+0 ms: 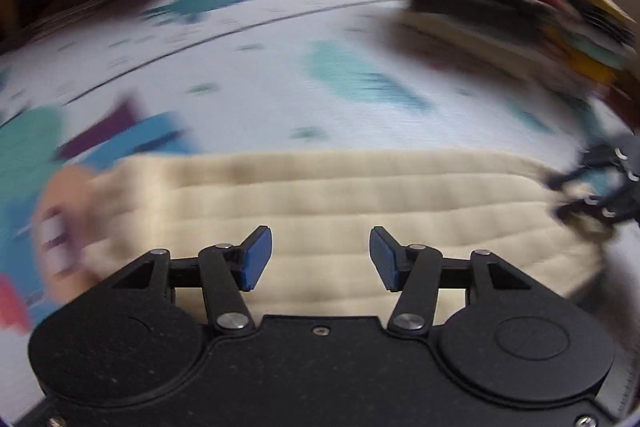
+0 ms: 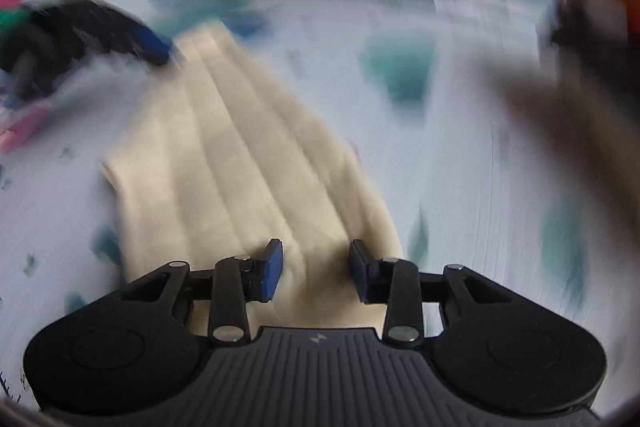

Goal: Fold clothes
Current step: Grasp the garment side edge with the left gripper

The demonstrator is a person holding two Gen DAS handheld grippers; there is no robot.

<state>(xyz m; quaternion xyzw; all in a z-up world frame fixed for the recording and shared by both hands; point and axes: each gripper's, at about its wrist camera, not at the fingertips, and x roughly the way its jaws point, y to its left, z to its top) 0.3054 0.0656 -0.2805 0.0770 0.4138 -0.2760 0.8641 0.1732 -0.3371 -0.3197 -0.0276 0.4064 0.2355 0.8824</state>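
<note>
Cloth is the whole matter: a cream ribbed garment [image 1: 340, 211] lies flat as a long band on the patterned bedsheet [image 1: 280, 75], running crosswise just ahead of the left gripper [image 1: 321, 257] and lengthwise away from the right gripper [image 2: 316, 273]. Both pairs of jaws stand apart with nothing pinched between the blue pads; the left ones gape wider, the right ones sit narrower over the near end of the band. Whether either pair touches the fabric cannot be told through the blur. The knit looks soft, light and limp, so it will likely sag and drag unless lifted from an edge or a corner; pinching a thin fold at the near end, not the flat middle, seems the surest hold. Beyond the left jaws, to the far right, a stack of folded clothes [image 1: 520, 11] sits on the sheet, well apart from the cream band.
</note>
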